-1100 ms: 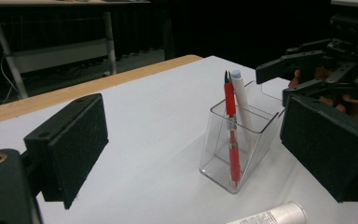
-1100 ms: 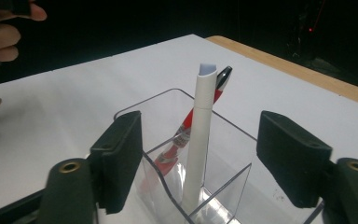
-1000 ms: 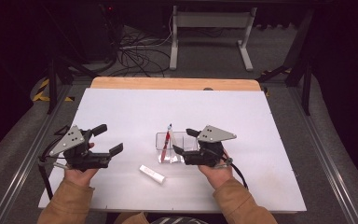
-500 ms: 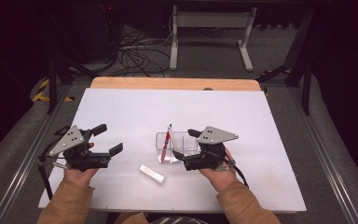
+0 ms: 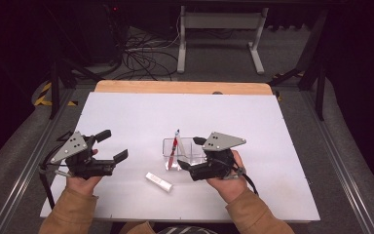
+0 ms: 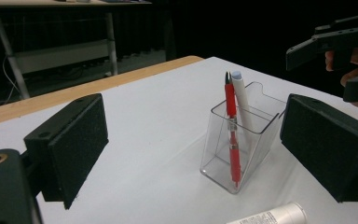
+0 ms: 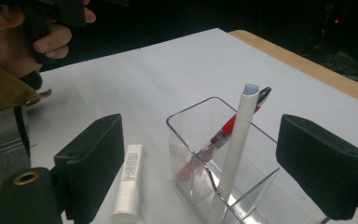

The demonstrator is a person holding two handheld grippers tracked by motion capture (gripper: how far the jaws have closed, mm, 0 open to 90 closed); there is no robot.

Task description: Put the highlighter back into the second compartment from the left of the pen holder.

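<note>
Clear holder [image 5: 182,153] near the middle of the white table [image 5: 272,146], already loaded with two things: red pen [image 5: 173,148] and white marker [image 5: 179,146], both upright and leaning on the far wall. One white tube [image 5: 158,182] lying flat on the table just in front of the holder, apart from it, not yet put away. Likely the last thing left to go in, judging by what stands inside, though its label is too blurred to read.

Right gripper [image 5: 191,155] just beside the holder, fingers [image 7: 324,170] spread wide and just been opening further, nothing pressed between them; marker and pen seen past the gap, untouched. Left gripper [image 5: 113,146] well off to the left, fingers [image 6: 77,144] wide apart too, empty.

Remaining: pick up the tube, stand it in the holder.
</note>
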